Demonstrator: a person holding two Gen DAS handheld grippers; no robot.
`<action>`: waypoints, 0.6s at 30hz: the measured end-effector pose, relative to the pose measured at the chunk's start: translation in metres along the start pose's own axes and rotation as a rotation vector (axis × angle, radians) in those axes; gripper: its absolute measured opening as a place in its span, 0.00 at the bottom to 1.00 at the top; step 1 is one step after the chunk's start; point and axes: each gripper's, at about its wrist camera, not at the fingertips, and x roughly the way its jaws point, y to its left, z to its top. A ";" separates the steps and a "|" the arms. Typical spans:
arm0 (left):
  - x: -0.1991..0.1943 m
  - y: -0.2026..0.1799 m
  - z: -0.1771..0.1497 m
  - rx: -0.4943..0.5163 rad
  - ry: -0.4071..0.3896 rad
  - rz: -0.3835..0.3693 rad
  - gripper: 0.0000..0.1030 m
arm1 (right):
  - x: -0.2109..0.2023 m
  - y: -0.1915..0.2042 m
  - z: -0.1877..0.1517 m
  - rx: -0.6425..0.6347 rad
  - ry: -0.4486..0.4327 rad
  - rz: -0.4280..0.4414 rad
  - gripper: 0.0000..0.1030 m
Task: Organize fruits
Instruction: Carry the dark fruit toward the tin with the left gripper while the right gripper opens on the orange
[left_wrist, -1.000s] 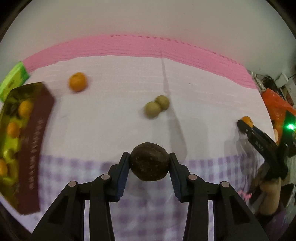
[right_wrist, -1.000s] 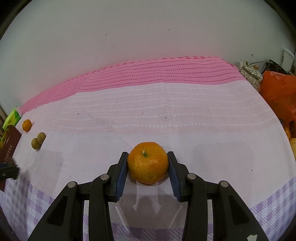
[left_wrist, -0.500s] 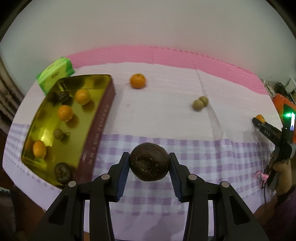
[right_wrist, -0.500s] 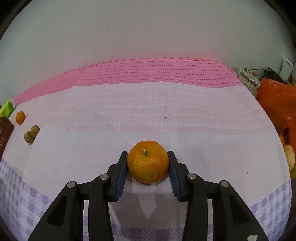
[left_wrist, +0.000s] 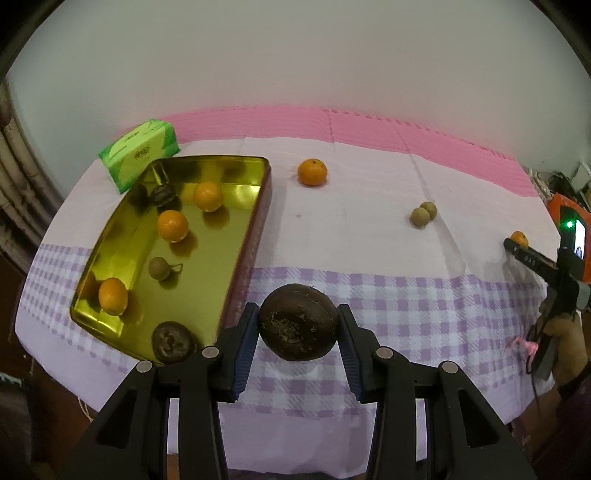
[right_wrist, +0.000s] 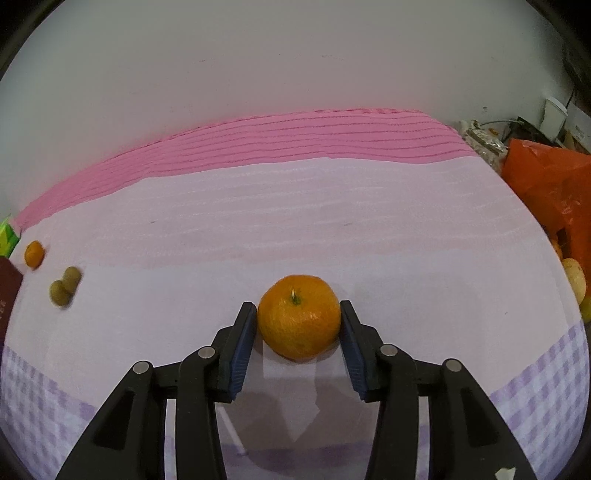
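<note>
Care now matters most: the left hand-held gripper (left_wrist: 298, 325), clamped on a dark brown fruit (left_wrist: 298, 322), should carry it toward ten o'clock over the gold tin's (left_wrist: 245, 236) rim and release low. The fruit looks round, rough-skinned, dull. The right hand-held gripper (right_wrist: 298, 325) grips a mandarin (right_wrist: 298, 316), glossy, pitted, above the worktop (right_wrist: 295, 229).

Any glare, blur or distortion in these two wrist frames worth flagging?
Left wrist: sharp; the gold tray mirrors the oranges inside it, and the tablecloth bows from fisheye. Right wrist: the held orange is crisp and casts a soft shadow toward the camera, while the two small green fruits at the left edge look smeared.
</note>
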 end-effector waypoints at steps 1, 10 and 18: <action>0.000 0.002 0.000 -0.002 -0.002 0.000 0.42 | -0.001 0.007 -0.002 -0.006 -0.001 0.008 0.43; 0.004 0.014 0.003 -0.018 0.008 0.000 0.42 | -0.006 0.054 -0.013 -0.069 -0.005 0.033 0.43; 0.005 0.034 0.012 -0.035 -0.015 0.047 0.42 | -0.007 0.059 -0.015 -0.069 -0.007 0.036 0.43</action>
